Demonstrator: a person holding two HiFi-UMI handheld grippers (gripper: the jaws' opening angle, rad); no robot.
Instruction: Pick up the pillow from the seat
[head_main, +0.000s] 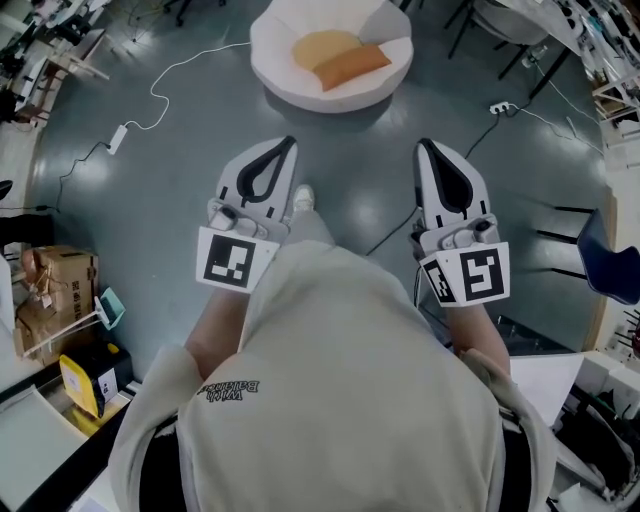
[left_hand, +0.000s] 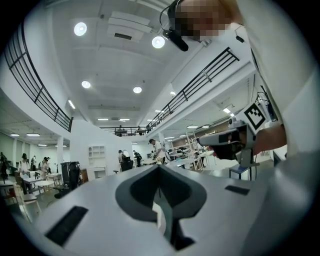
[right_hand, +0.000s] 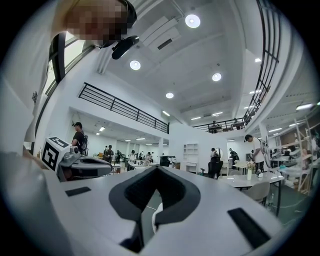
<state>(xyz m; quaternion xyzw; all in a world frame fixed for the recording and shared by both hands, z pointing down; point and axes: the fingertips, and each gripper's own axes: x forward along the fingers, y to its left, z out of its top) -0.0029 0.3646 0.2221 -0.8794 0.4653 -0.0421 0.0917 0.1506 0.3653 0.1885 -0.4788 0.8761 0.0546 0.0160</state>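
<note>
pillow (head_main: 352, 66): matt cloth | floor (head_main: 170, 185): smooth, glossy | box (head_main: 62, 285): cardboard

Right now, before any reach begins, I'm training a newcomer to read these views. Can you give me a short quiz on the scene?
1. True or false: the orange pillow lies on the white seat.
2. The left gripper and right gripper are: A open; B shut on nothing; C shut on the pillow?
3. Fill in: a thin white ____ trails away from the seat's left side.
Key: 1 true; 2 B; 3 cable.
</note>
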